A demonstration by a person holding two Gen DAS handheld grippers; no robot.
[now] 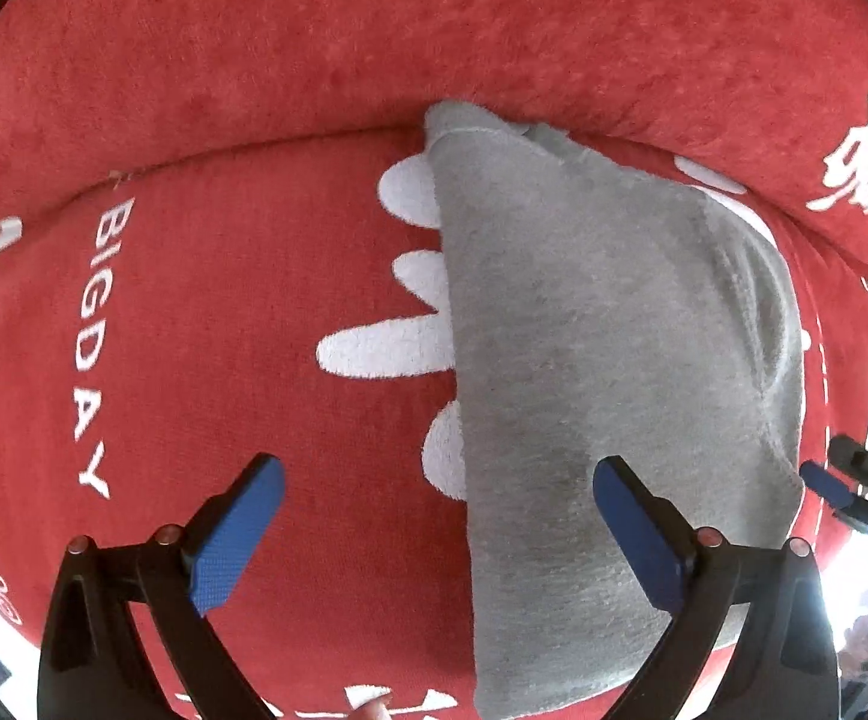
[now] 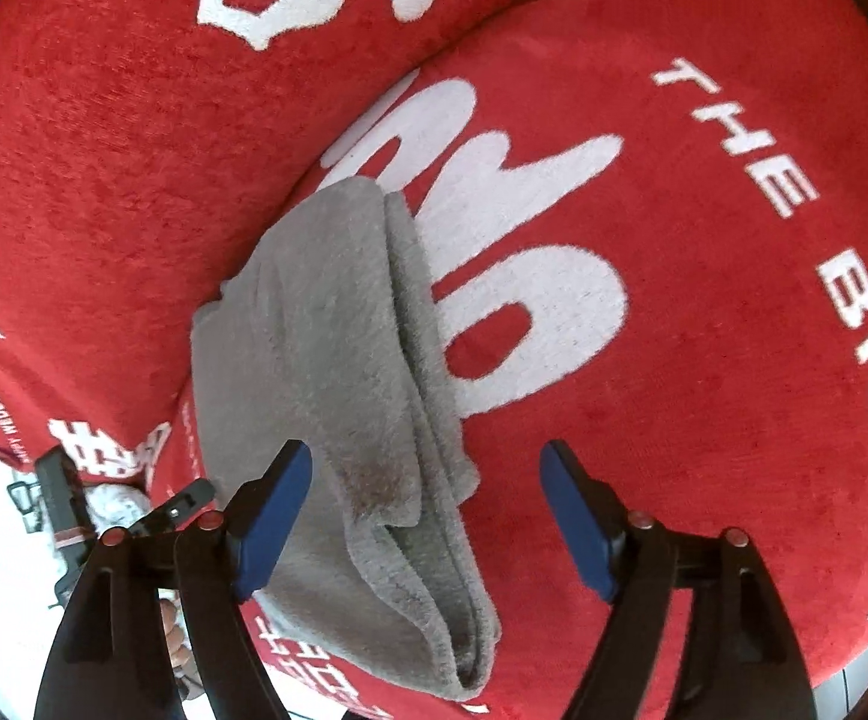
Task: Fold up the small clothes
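A small grey garment (image 1: 601,372) lies folded into a long thick strip on a red cushion. In the right wrist view the garment (image 2: 338,372) shows stacked layers along its right edge. My left gripper (image 1: 439,516) is open and empty, its right finger over the garment's near part. My right gripper (image 2: 428,510) is open and empty, straddling the garment's near end. The right gripper's tip (image 1: 835,486) shows at the garment's right side in the left wrist view.
The red cushion (image 1: 206,324) has white lettering "THE BIGDAY" (image 2: 853,312) and large white shapes. A red backrest (image 1: 374,42) rises behind the seat. The left gripper's body (image 2: 68,504) shows at the lower left of the right wrist view. A bright floor lies below the seat edge.
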